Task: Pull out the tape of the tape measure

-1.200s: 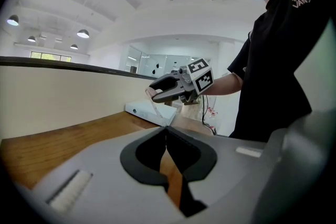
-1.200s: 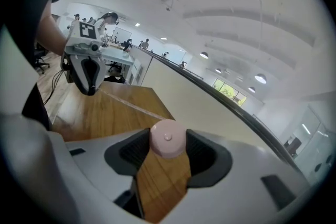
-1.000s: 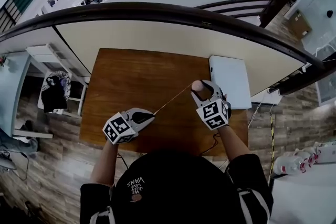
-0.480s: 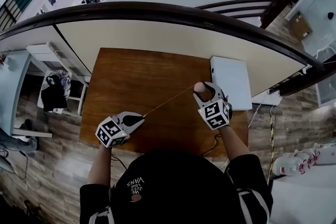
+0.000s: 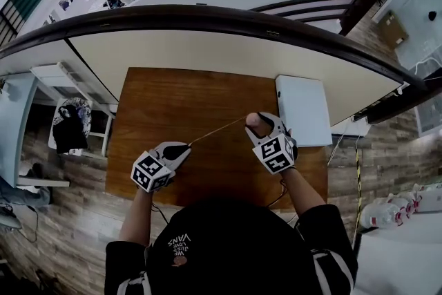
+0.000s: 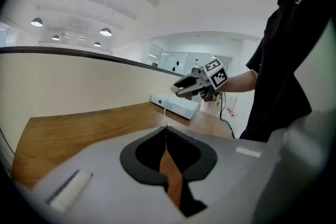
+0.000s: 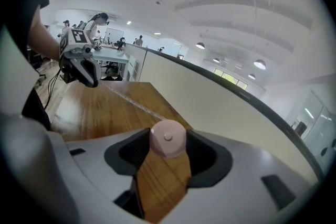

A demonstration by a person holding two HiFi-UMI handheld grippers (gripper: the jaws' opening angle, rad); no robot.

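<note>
A small round pink tape measure [image 7: 168,138] sits clamped between the jaws of my right gripper [image 5: 256,123], held above the brown wooden table [image 5: 173,103]. Its thin tape [image 5: 217,133] runs taut down and to the left, to my left gripper [image 5: 187,147]. That gripper is shut on the tape's end. In the left gripper view the jaws meet on the thin tape [image 6: 165,119], which leads off to the right gripper [image 6: 185,88] ahead. In the right gripper view the left gripper [image 7: 88,72] hangs at the far left over the table.
A flat white box [image 5: 302,108] lies at the table's right edge, beyond the right gripper. A cream partition with a dark curved rail [image 5: 228,17] backs the table. A cable [image 5: 276,193] trails off the near edge by the person's right arm.
The left gripper has shifted left and slightly back toward the person with the tape end. The right gripper has sunk a little. The tape stays taut between them.
</note>
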